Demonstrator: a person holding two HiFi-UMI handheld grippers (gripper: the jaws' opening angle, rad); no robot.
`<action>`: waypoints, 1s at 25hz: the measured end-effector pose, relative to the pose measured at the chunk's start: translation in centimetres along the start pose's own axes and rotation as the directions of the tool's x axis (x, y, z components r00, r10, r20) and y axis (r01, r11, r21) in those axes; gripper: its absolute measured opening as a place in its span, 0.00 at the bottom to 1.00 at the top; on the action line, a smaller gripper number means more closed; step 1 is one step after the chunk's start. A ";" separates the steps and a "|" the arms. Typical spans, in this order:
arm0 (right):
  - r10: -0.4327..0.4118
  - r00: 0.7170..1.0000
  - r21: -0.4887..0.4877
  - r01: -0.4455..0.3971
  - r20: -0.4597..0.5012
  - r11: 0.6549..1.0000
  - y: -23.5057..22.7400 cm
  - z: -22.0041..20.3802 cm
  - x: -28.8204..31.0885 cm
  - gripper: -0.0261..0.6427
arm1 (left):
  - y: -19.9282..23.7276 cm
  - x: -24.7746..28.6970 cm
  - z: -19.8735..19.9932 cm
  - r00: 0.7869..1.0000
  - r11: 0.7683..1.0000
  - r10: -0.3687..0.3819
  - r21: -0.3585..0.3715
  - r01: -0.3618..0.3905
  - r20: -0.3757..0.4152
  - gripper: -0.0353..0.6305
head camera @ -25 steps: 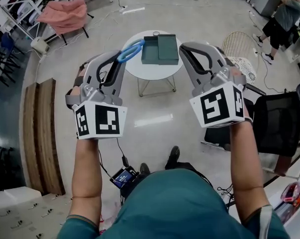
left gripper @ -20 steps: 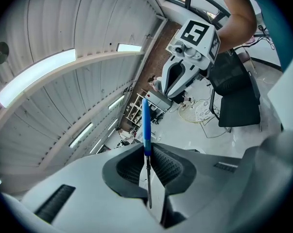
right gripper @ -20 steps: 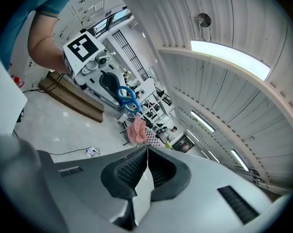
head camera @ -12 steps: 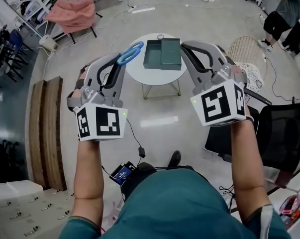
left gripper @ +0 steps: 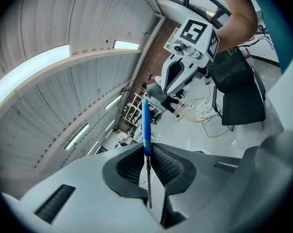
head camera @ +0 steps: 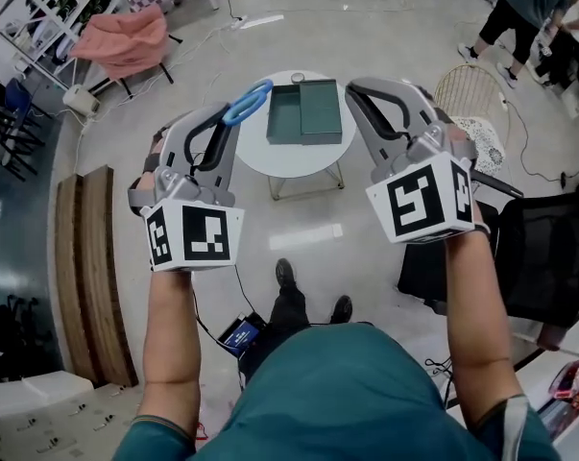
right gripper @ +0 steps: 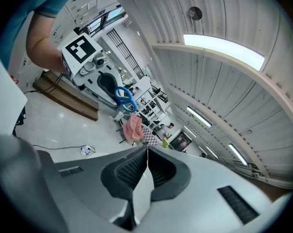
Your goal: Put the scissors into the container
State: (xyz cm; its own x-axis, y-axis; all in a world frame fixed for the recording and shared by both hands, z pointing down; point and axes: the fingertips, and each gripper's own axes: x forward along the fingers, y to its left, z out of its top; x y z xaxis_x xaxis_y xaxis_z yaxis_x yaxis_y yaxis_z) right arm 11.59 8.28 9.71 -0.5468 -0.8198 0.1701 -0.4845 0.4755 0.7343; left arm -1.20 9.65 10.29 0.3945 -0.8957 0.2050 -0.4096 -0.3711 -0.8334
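The scissors (head camera: 248, 101) have blue handle loops. My left gripper (head camera: 229, 116) is shut on their blade, held up in the air in front of me. In the left gripper view the metal blade and blue handle (left gripper: 146, 123) stand edge-on between the jaws of the left gripper (left gripper: 149, 178). The green container (head camera: 304, 112), a shallow tray with two compartments, sits on a small round white table (head camera: 287, 157) below and beyond both grippers. My right gripper (head camera: 352, 90) is raised at the same height, shut and holding nothing; its jaws (right gripper: 147, 154) meet with no gap.
A pink cloth (head camera: 126, 36) is draped over a chair at the back left. A wire chair (head camera: 467, 94) and a black chair (head camera: 546, 248) stand on the right. Wooden planks (head camera: 87, 257) lie on the floor at left. People (head camera: 519, 3) stand at the far right.
Both grippers keep their pose with the scissors still held. The view has shifted slightly, my feet have stepped forward, and the people at the far right have moved.
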 end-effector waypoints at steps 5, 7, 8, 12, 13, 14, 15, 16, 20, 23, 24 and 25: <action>-0.045 0.997 0.004 0.045 -0.068 0.999 -1.8 -0.8 2.7 0.09 | 1.4 4.1 -1.2 0.996 0.999 -0.047 0.009 0.046 0.071 0.13; -0.054 0.995 0.007 0.054 -0.087 0.998 -2.2 -0.9 4.2 0.09 | 2.3 5.6 -1.8 0.994 0.998 -0.060 0.011 0.059 0.095 0.13; -0.059 0.994 0.009 0.060 -0.094 0.998 -2.4 -0.9 5.0 0.09 | 2.8 6.3 -2.1 0.992 0.998 -0.066 0.012 0.065 0.105 0.13; -0.080 0.988 0.020 0.083 -0.129 0.996 -3.4 -1.3 7.9 0.09 | 4.4 9.3 -3.5 0.985 0.996 -0.094 0.022 0.092 0.142 0.13; -0.082 0.987 0.021 0.085 -0.137 0.996 -3.5 -1.5 8.6 0.09 | 4.7 9.9 -3.9 0.984 0.995 -0.099 0.023 0.097 0.148 0.13; -0.084 0.986 0.023 0.088 -0.146 0.996 -3.6 -1.6 9.4 0.09 | 5.0 10.6 -4.4 0.983 0.995 -0.104 0.023 0.102 0.154 0.13; -0.087 0.984 0.025 0.092 -0.154 0.995 -3.8 -1.7 10.0 0.09 | 5.4 11.2 -4.8 0.981 0.994 -0.109 0.023 0.107 0.161 0.13; -0.091 0.983 0.027 0.097 -0.162 0.995 -3.9 -1.8 10.7 0.09 | 5.7 11.8 -5.3 0.979 0.993 -0.115 0.023 0.113 0.167 0.13; -0.105 0.977 0.029 0.112 -0.186 0.993 -3.9 -1.7 13.0 0.09 | 6.6 13.5 -7.1 0.973 0.991 -0.133 0.021 0.131 0.189 0.13; -0.111 0.972 0.028 0.119 -0.205 0.992 -3.7 -1.8 14.7 0.09 | 7.2 14.6 -8.4 0.968 0.989 -0.145 0.023 0.143 0.206 0.13; -0.113 0.971 0.029 0.121 -0.211 0.992 -3.7 -1.7 15.3 0.09 | 7.5 15.0 -8.8 0.966 0.989 -0.148 0.023 0.147 0.211 0.13; -0.113 0.970 0.029 0.122 -0.216 0.992 -3.8 -1.6 15.9 0.09 | 7.9 15.3 -9.2 0.965 0.989 -0.151 0.022 0.149 0.215 0.13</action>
State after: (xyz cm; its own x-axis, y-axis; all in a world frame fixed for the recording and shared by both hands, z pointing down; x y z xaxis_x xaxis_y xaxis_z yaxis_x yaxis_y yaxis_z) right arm 5.84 -7.06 10.72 -0.3276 -0.9179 0.2241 -0.5674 0.3807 0.7301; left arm -5.97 -9.24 11.56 0.6193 -0.7557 0.2131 -0.3274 -0.4952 -0.8047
